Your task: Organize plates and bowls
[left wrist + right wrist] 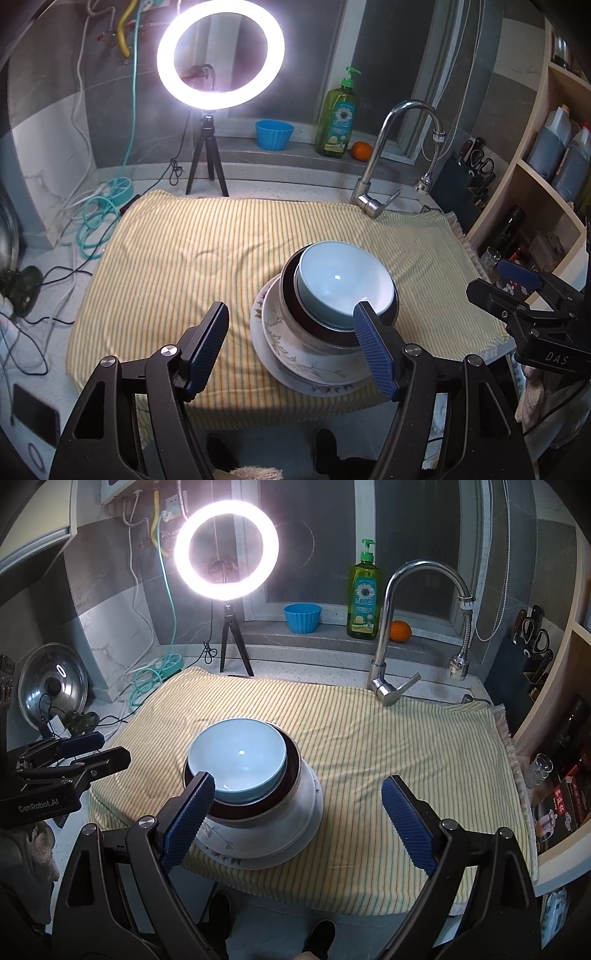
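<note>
A light blue bowl (343, 280) sits nested in a dark brown-rimmed bowl (317, 328), which stands on stacked floral plates (291, 358) on the striped yellow cloth (177, 258). The same stack shows in the right wrist view: blue bowl (238, 757), brown-rimmed bowl (280, 808), plates (221, 845). My left gripper (291, 347) is open and empty, with its right finger just in front of the stack. My right gripper (299, 823) is open and empty, with its left finger by the stack's near left side. Each gripper also shows at the edge of the other view, right (517, 291) and left (74, 753).
A ring light on a tripod (226, 561), a blue cup (302, 617), a green soap bottle (364, 594), an orange (400, 631) and a faucet (388, 657) stand at the back. A pot lid (51, 690) and cables lie left. Shelves with bottles (554, 155) are right.
</note>
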Demonstrator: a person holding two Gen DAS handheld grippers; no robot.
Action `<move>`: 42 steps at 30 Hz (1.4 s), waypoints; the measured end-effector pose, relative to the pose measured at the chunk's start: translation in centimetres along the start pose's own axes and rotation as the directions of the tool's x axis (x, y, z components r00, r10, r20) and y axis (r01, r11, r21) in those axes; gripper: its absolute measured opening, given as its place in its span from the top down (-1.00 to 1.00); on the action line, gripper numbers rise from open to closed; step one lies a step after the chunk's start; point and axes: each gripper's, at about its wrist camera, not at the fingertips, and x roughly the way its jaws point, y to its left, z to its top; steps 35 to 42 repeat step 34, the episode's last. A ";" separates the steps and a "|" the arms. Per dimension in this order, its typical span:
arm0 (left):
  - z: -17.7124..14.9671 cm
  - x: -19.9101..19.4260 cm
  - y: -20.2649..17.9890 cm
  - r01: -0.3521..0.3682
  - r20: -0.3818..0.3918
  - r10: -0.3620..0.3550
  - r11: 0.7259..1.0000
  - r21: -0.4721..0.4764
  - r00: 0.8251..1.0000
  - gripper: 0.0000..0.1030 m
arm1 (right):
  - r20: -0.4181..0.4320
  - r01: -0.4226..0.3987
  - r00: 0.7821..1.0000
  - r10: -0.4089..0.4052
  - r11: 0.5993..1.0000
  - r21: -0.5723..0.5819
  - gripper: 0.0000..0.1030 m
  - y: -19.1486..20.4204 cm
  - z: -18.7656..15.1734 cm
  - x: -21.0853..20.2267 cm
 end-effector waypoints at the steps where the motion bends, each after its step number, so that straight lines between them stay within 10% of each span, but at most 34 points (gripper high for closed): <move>1: 0.1 0.0 0.0 0.000 0.001 0.000 1.000 -0.001 1.000 -0.35 | -0.001 -0.001 1.000 0.001 1.000 -0.001 -0.82 0.0 0.1 0.1; 42: 0.8 1.1 0.1 -0.006 0.003 0.006 0.999 -0.032 1.000 -0.35 | -0.008 -0.011 1.000 0.011 1.000 -0.008 -0.82 0.2 1.0 1.4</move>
